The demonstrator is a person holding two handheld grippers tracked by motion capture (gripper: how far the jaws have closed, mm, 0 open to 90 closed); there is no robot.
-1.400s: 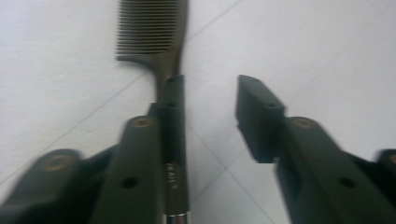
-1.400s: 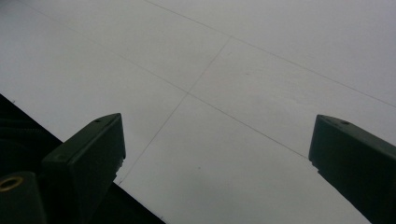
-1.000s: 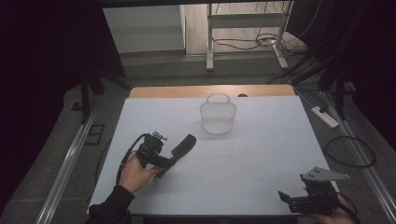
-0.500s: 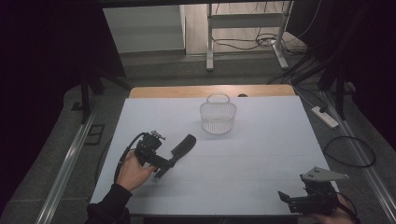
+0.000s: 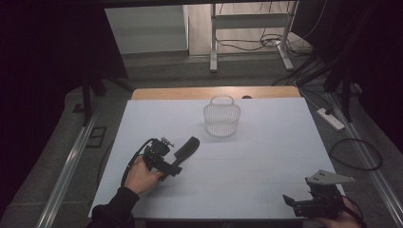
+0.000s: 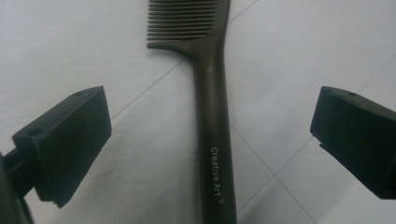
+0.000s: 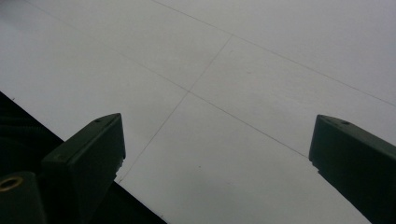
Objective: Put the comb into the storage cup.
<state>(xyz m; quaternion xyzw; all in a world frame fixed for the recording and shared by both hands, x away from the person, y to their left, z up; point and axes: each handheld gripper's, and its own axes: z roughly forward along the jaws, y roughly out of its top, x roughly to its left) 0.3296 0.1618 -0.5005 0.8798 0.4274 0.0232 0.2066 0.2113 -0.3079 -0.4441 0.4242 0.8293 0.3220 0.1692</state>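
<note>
Comb (image 6: 212, 116) between open left claw (image 6: 210, 140) jaws, untouched.

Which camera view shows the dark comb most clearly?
The left gripper view: the comb lies close, its teeth and handle lettering readable. The high view shows it small and dark on the table. The right gripper view gives bare table.

Comb (image 6: 212, 116) cut off by top and bottom edges of left gripper view; teeth run out at top centre. In high view, right gripper (image 5: 291, 202) and hand (image 5: 340, 219) clipped by lower right edge. Basket (image 5: 222, 118) weave too fine to tell.
</note>
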